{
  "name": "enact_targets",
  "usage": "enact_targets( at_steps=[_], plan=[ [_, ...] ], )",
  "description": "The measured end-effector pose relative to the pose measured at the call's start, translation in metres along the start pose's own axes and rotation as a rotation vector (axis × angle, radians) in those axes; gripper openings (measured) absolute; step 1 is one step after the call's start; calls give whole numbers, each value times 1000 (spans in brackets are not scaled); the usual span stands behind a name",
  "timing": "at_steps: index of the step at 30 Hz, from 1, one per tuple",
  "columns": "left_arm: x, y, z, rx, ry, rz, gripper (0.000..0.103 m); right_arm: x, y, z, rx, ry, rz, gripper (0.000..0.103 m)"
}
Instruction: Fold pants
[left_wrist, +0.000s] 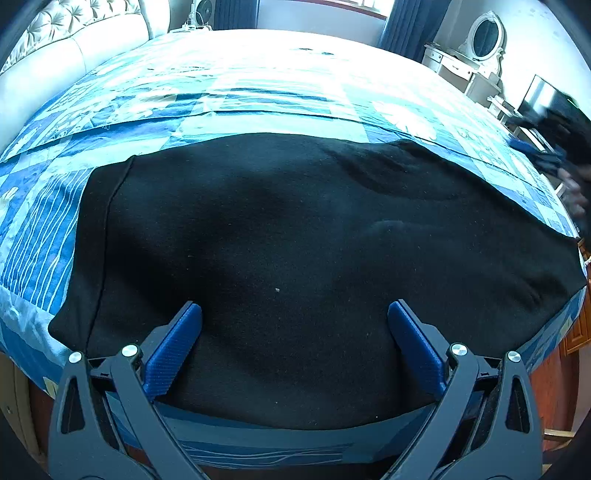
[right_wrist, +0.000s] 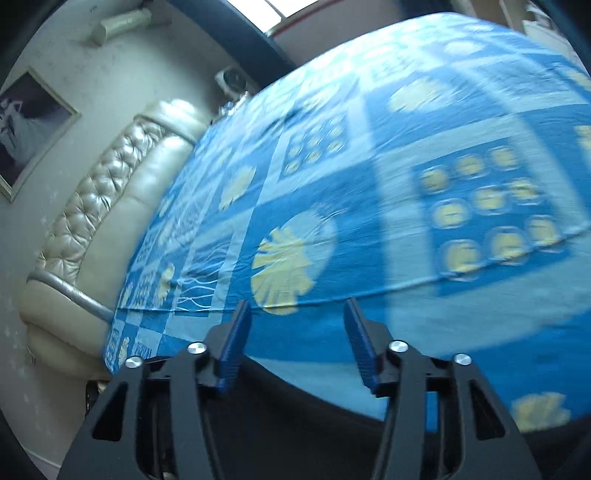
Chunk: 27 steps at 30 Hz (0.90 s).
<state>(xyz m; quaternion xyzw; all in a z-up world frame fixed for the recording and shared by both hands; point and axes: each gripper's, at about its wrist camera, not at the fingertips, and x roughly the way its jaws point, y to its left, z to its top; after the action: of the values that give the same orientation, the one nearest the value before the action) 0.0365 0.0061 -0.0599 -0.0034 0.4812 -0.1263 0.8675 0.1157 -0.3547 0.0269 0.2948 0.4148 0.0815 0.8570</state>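
Black pants (left_wrist: 295, 236) lie spread flat across the near part of the bed, with a hem seam at the left end. My left gripper (left_wrist: 294, 314) is open and empty, its blue pads just above the pants' near edge. My right gripper (right_wrist: 295, 314) is open and empty, tilted above the blue bedspread (right_wrist: 369, 184); a dark strip of the pants (right_wrist: 295, 398) shows below its fingers. In the left wrist view the right gripper (left_wrist: 554, 147) appears blurred at the far right edge of the bed.
The bed carries a blue patchwork bedspread (left_wrist: 258, 96). A padded cream headboard (right_wrist: 99, 206) runs along the left. A white dresser with an oval mirror (left_wrist: 480, 40) stands at the back right. The wooden bed frame (left_wrist: 554, 380) shows at the lower right.
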Motion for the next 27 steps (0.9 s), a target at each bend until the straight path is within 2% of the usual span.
enact_targets(
  at_steps=[5,7,9,12,14,19,23,25,27],
  plan=[
    [0,0,0,0,1,1,101,-128,-103,-23,126,-118,-173,54],
    [0,-1,0,0,0,3,101,-186,-155,-41,243,-189,-233,54],
    [0,-1,-1,1,-1,5,101,-233,-204,-59,361,-251,-258,54],
    [-1,-1,-2,2,-3,10,101,-274,-257,-94,488,-285,-308,54],
    [0,-1,-2,-2,-2,13,101,-285,-278,-113,544,-298,-339,54],
    [0,-1,-1,-3,-2,16,101,-283,-317,-151,678,-355,-243,54],
    [0,-1,-2,-10,0,15,101,-265,-327,-162,729,-352,-208,56],
    [-1,0,-2,-12,0,16,101,-262,-326,-166,746,-377,-163,60],
    [-1,0,-2,-13,-1,16,101,-259,-322,-166,760,-399,-109,60]
  ],
)
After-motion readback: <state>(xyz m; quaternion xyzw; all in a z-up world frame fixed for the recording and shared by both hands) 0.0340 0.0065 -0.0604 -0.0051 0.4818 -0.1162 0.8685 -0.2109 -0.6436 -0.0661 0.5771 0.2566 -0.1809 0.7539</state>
